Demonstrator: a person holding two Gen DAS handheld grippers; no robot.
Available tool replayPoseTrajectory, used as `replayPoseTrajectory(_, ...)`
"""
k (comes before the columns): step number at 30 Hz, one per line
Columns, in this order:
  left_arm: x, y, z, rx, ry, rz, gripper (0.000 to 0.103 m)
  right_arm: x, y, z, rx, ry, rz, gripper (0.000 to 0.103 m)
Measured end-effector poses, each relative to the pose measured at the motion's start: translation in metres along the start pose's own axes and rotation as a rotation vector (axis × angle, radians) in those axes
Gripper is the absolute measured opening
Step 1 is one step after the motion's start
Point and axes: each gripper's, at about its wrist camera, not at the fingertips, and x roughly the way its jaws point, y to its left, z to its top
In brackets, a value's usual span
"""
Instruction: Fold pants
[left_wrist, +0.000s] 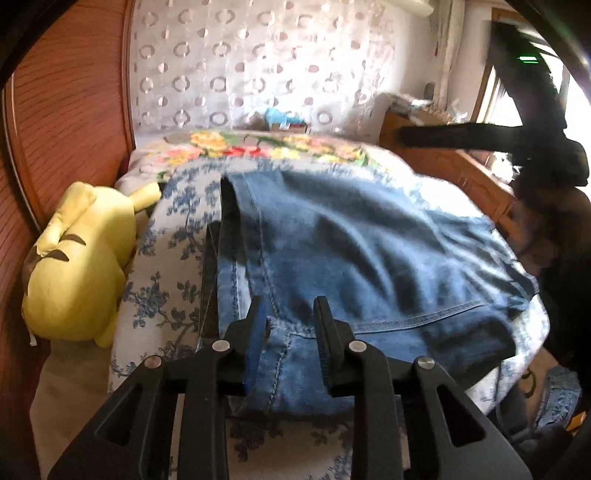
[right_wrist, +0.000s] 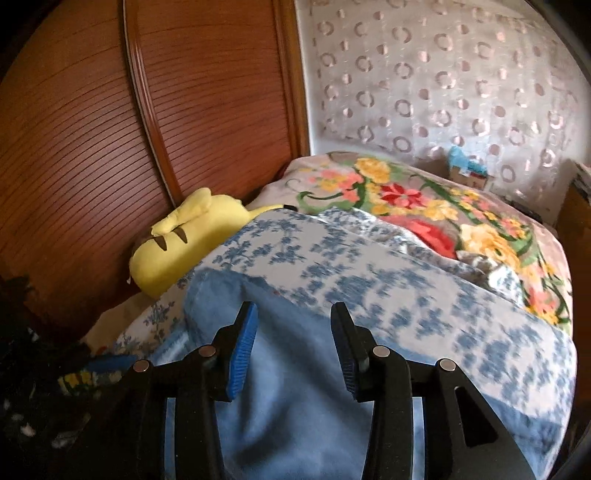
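Observation:
Blue jeans (left_wrist: 369, 251) lie folded on a bed's blue-flowered sheet (left_wrist: 166, 258), with the waistband and a seam toward me. My left gripper (left_wrist: 290, 310) hovers low over the near edge of the jeans. Its jaws stand apart, and a denim fold lies between them without being pinched. In the right wrist view my right gripper (right_wrist: 293, 314) is open above a pale blue stretch of the jeans (right_wrist: 288, 406), with nothing in its grip. A blurred black shape (left_wrist: 517, 122), probably the other hand's tool, fills the upper right of the left wrist view.
A yellow plush toy (left_wrist: 81, 266) lies at the bed's left edge against a wooden slatted wardrobe (left_wrist: 66, 110). A bright floral blanket (right_wrist: 424, 206) covers the far end. A patterned curtain (left_wrist: 240, 66) hangs behind. A wooden cabinet (left_wrist: 443, 166) stands at the right.

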Motion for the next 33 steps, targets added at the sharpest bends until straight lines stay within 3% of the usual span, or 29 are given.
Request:
replayPoseTrajectory(5, 0.02, 0.006, -0.01, -0.037, 0.066, 0.019, 0.027, -0.041, -0.015, -0.036, 0.024, -0.009, -0.037, 0.043)
replayPoseTrajectory(14, 0.018, -0.003, -0.023, -0.026, 0.063, 0.032, 0.028, -0.097, -0.035, -0.091, 0.108, -0.006, -0.082, 0.043)
replayPoseTrajectory(16, 0.016, -0.006, -0.026, -0.01, 0.05, 0.033, 0.017, -0.105, -0.04, -0.1, 0.129, -0.004, -0.093, 0.043)
replayPoseTrajectory(19, 0.01, -0.007, -0.027, -0.016, 0.033, 0.024, 0.016, -0.121, -0.044, -0.115, 0.16, -0.013, -0.108, 0.043)
replayPoseTrajectory(26, -0.04, -0.001, -0.024, -0.028, -0.099, 0.069, 0.015, -0.158, -0.053, -0.148, 0.224, -0.049, -0.126, 0.043)
replayPoseTrajectory(33, -0.045, -0.005, -0.027, -0.011, -0.108, 0.079, 0.017, -0.196, -0.05, -0.177, 0.261, -0.089, -0.168, 0.043)
